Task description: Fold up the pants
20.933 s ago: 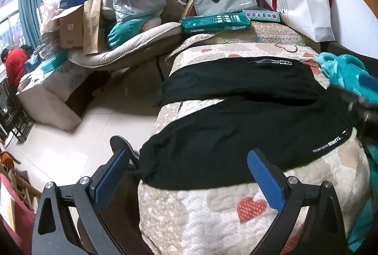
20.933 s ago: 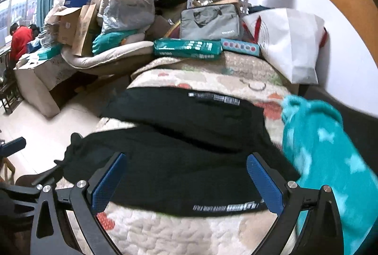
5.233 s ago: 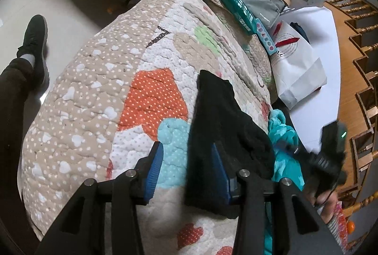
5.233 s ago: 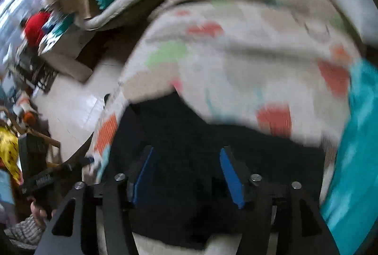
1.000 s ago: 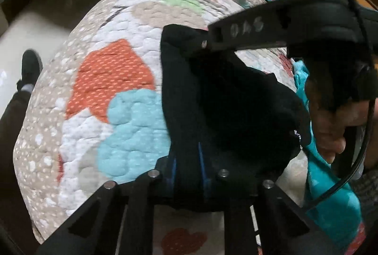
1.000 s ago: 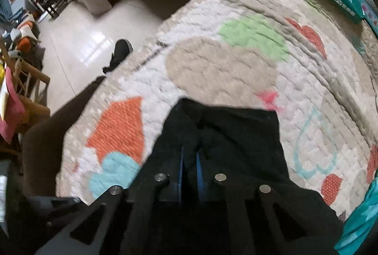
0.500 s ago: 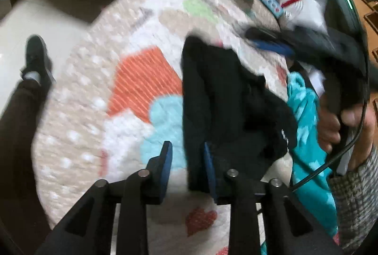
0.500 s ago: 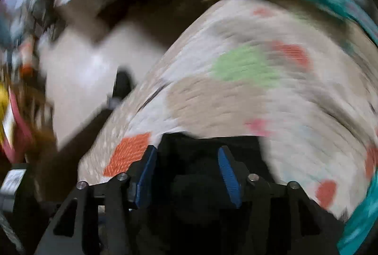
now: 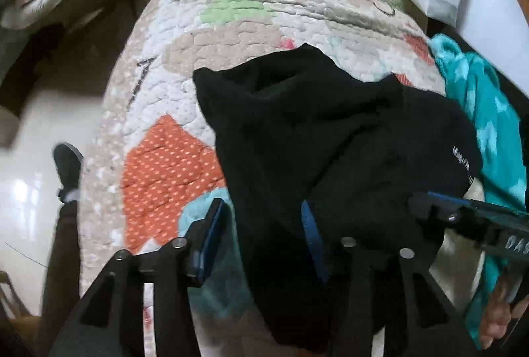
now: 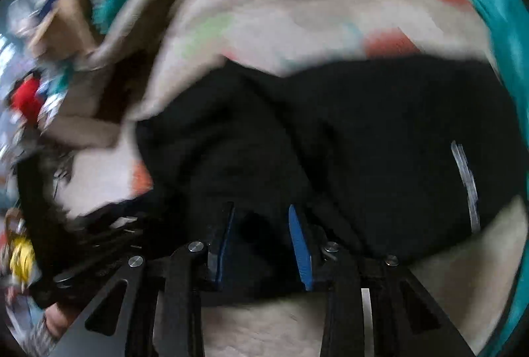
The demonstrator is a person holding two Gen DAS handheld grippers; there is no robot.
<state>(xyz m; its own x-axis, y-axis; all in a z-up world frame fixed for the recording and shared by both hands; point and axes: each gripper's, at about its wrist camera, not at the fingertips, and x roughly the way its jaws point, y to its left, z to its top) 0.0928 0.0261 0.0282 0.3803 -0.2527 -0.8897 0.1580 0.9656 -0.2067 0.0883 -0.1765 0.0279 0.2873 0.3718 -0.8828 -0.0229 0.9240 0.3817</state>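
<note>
The black pants (image 9: 330, 132) lay bunched on the patchwork quilt (image 9: 172, 165). The left gripper (image 9: 261, 234) and right gripper (image 10: 261, 244) both stood parted around loose cloth; any withdrawal risked snagging it and undoing the fold.

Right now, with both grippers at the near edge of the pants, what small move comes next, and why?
Probably draw both grippers back clear. The left gripper and right gripper look open around the near edge of the black pants, which lie in a loose, bunched heap on the quilt that may need smoothing.
</note>
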